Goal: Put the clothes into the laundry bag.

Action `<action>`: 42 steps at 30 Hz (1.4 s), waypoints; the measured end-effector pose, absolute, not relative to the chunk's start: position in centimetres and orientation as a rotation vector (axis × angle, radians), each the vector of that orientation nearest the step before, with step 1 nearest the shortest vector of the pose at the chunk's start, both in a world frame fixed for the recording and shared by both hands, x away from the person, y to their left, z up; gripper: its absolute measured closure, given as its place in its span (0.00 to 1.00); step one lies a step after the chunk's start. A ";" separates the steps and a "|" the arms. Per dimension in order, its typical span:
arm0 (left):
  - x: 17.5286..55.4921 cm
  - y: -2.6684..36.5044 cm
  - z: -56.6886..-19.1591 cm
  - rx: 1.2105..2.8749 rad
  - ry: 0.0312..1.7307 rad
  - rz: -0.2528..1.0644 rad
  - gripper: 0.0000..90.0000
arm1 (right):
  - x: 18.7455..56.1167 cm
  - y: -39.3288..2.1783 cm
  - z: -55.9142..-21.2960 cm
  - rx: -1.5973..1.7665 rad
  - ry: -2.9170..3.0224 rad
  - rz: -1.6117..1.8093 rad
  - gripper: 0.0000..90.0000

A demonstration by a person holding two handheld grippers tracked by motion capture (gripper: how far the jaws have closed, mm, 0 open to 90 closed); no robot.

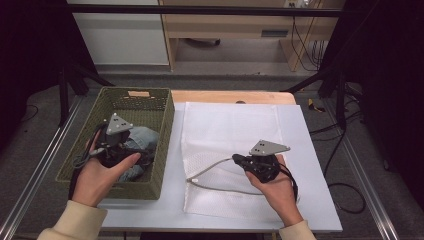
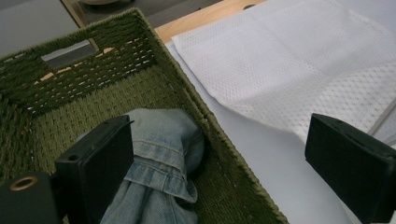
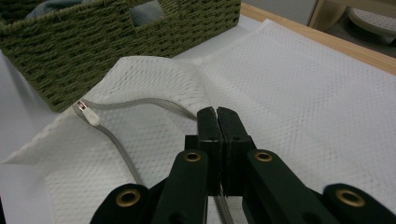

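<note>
Now the right gripper [image 1: 239,160] is pinching the zipper edge of the white mesh laundry bag [image 1: 235,135], its fingers [image 3: 208,122] pressed together on that grey zipper tape [image 3: 140,103] and lifting the upper layer into a little tent, so the mouth is gaping toward the basket. That hand is doing the right thing by holding steady; the trick, I'd say, is keeping the lip raised and taut without dragging the bag across the counter [image 1: 320,210]. Moving out to the left, the left gripper [image 1: 117,145] is hovering inside the green woven basket [image 1: 165,150] with its fingers [image 2: 100,158] standing wide apart, one of them just beside the crumpled denim garment [image 2: 163,140] lying on the basket floor near the wall that faces the bag; nothing is clamped yet. For a clean pick it is probably worth dropping both fingers around a thick fold, such as the cuff, rather than a single loose layer, then lifting high enough to clear the basket rim. Farther off, the rest of the bag is lying flat on the counter, so there is room to feed the denim in.
</note>
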State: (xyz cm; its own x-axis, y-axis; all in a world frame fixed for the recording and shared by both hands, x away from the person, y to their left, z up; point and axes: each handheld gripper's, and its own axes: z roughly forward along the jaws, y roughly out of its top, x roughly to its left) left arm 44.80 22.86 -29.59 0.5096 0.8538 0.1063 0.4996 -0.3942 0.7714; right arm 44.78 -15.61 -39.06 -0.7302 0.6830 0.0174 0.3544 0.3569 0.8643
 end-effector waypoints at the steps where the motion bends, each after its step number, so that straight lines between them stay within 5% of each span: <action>1: 45.0 23.0 -29.4 2.059 1.108 0.659 0.08 | 44.7 -15.7 -39.1 0.916 2.279 1.323 0.99; 42: 48.2 27.5 -29.6 2.194 1.259 0.657 0.09 | 44.5 -15.5 -39.9 0.909 2.348 1.295 0.99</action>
